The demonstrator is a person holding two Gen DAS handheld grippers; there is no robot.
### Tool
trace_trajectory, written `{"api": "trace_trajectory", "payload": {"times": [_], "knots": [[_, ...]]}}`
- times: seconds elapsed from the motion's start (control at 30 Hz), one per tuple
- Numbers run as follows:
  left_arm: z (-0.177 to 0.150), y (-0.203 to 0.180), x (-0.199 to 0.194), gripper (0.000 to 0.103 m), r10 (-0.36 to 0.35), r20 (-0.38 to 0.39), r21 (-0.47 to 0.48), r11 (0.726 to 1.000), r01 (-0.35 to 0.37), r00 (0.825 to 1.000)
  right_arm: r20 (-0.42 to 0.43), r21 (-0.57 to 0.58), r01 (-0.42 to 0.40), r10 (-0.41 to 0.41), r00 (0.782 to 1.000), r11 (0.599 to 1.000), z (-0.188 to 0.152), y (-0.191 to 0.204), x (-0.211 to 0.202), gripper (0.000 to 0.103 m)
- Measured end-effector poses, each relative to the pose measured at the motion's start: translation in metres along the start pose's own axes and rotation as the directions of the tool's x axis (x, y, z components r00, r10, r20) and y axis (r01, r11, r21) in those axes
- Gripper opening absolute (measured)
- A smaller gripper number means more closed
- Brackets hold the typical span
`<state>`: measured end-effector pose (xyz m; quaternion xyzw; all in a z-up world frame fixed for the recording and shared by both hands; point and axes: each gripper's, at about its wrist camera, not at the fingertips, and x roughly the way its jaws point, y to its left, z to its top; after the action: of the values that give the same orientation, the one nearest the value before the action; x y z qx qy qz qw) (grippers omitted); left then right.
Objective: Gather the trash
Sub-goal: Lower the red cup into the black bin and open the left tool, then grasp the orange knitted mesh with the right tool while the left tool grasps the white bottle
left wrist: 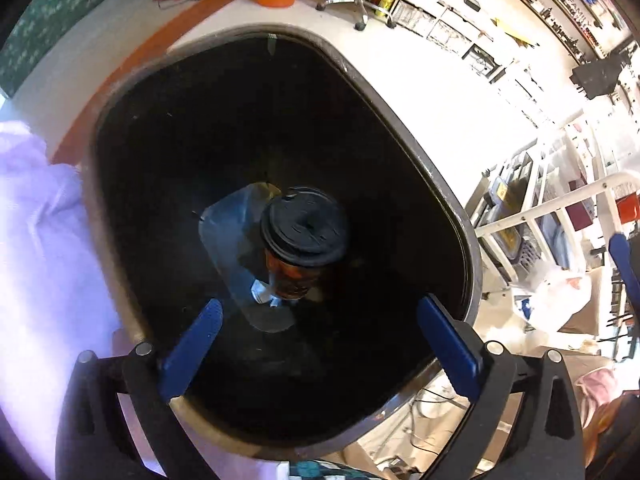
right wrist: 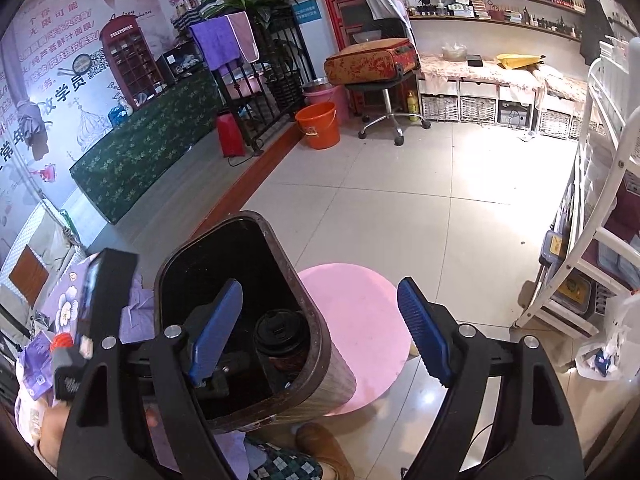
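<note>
The left tongs (left wrist: 320,344) hang pointing straight down over the mouth of the dark brown plastic trash bin (left wrist: 452,200), blue pads spread wide apart with nothing between them. Inside the bin, at centre frame, a paper coffee cup with a black lid (left wrist: 305,232) stands on a crumpled clear plastic bottle (left wrist: 228,232). The right tongs (right wrist: 320,344), lower centre, are likewise apart and empty, above the bin's rim and a round pink stool (right wrist: 360,320)

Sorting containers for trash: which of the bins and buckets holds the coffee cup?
The dark trash bin holds the lidded cup; the orange bucket stands far off.
</note>
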<state>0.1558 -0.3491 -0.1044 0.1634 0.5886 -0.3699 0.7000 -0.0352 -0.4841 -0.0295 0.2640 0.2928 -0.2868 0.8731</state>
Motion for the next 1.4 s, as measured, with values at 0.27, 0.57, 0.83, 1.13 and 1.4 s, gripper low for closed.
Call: {"api": "trace_trajectory", "payload": {"times": [0.27, 0.57, 0.83, 1.13, 1.4], "knots": [[-0.043, 0.021, -0.071, 0.097, 0.051, 0.220, -0.007, 0.999, -0.051, 0.974, -0.018, -0.045, -0.071, 0.070, 0.997, 0.996, -0.008, 0.022, 0.002, 0.084], [-0.095, 0.067, -0.101, 0.097, 0.132, 0.326, -0.160, 0.984, -0.083, 0.936, -0.142, -0.173, -0.260, 0.237, 0.961, 0.950, -0.036, 0.102, 0.016, 0.084], [-0.156, 0.121, -0.124, 0.097, 0.274, 0.335, -0.407, 0.905, -0.124, 0.902, -0.282, -0.316, -0.459, 0.380, 0.881, 0.831, -0.081, 0.195, 0.018, 0.084], [-0.229, 0.188, -0.187, 0.097, 0.514, 0.278, -0.558, 0.774, -0.299, 0.812, -0.400, -0.427, -0.578, 0.428, 0.810, 0.695, -0.122, 0.274, 0.013, 0.084], [-0.250, 0.270, -0.206, 0.097, 0.492, 0.166, -0.566, 0.757, -0.326, 0.854, -0.427, -0.437, -0.585, 0.415, 0.803, 0.683, -0.138, 0.284, 0.011, 0.084]]}}
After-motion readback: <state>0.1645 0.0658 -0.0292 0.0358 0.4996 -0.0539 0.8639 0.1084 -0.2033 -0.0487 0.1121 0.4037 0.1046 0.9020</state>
